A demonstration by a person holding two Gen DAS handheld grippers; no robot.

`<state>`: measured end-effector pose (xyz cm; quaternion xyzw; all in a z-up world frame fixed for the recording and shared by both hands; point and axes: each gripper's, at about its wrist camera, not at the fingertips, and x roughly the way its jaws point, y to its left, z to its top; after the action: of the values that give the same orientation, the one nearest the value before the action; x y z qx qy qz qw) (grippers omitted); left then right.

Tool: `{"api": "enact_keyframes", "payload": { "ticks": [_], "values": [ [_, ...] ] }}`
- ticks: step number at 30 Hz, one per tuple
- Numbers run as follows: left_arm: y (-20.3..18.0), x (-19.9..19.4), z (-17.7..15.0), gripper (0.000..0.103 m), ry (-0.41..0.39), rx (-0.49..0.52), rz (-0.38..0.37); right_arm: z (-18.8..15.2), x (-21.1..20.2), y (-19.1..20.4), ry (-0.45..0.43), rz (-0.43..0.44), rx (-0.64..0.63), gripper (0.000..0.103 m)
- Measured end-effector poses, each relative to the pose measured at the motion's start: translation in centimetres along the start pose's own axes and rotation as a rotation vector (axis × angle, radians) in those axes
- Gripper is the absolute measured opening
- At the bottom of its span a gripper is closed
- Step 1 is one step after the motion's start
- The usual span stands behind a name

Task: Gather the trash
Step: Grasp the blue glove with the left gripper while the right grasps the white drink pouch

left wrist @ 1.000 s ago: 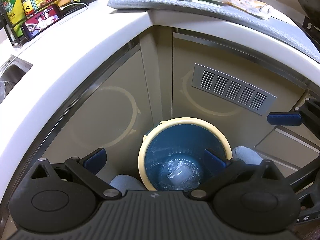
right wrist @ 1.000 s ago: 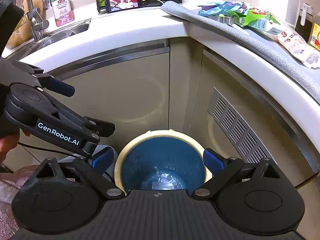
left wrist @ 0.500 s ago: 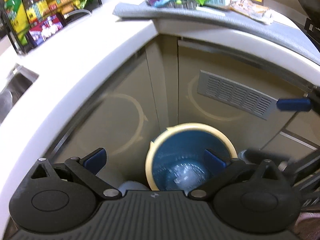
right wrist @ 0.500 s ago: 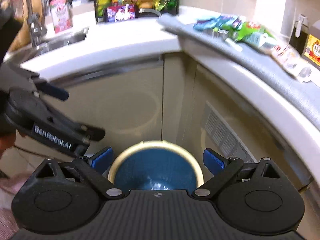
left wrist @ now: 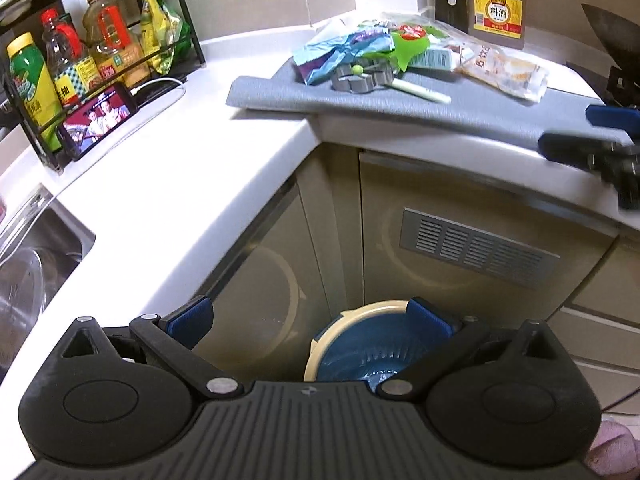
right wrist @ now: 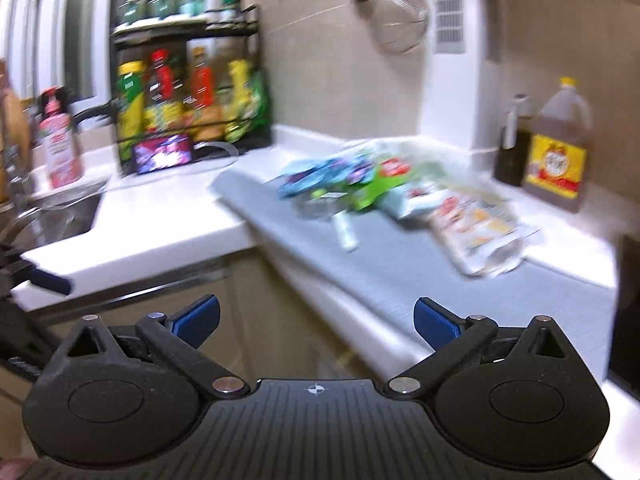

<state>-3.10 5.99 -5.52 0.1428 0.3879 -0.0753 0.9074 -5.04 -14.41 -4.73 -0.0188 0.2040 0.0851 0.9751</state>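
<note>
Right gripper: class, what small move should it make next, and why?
Probably reach forward over the grey mat toward the wrapper pile. The right gripper is empty with its jaws opening, the wrappers still lie on the counter, and the bin waits below.

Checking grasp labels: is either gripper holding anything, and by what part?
Nothing held. Left gripper open, empty, above the bin; right gripper opening, empty, facing the wrappers.

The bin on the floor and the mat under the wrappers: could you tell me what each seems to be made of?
Bin: likely moulded plastic, blue ribbed inside with a smooth cream rim that has a slight sheen. Mat: looks like soft grey foam or rubber, matte, its edge drooping over the counter; the exact material stays uncertain.
</note>
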Motion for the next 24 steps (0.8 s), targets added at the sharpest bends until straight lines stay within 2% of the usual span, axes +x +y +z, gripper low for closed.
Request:
{"api": "enact_keyframes", "payload": {
  "ticks": [3,5,8,10,12,16,20,24],
  "values": [
    [0.1,0.3,1.5,0.103,-0.01,0.018,0.001,1.2,1.1,-2.7,-0.038,-0.053,0.009,0.103],
    [0.2,0.8,3.2,0.103,-0.015,0.047,-0.024,2.4,2.7,-4.7,-0.045,-0.105,-0.005,0.103],
    [0.4,1.8,6.5,0.103,-0.071,0.081,-0.036,3.9,5.9,-8.0,-0.027,-0.191,0.014,0.103],
    [0.3,2.8,9.2,0.103,-0.113,0.085,-0.027,4.5,8.0,-10.0,0.026,-0.217,0.066,0.103],
    [0.3,4.1,12.1,0.103,-0.144,0.084,-0.035,4.6,9.8,-11.4,0.064,-0.196,0.099,0.103],
    [-0.5,7.7,17.7,0.103,-0.155,0.113,-0.058,4.6,12.3,-12.5,0.122,-0.166,0.115,0.103],
    [-1.7,11.1,20.9,0.103,-0.204,0.242,-0.061,4.8,14.0,-12.9,0.151,-0.149,0.098,0.103],
    [-2.9,13.7,23.1,0.103,-0.211,0.377,-0.093,4.8,14.9,-13.4,0.17,-0.122,0.114,0.103]
  ]
}}
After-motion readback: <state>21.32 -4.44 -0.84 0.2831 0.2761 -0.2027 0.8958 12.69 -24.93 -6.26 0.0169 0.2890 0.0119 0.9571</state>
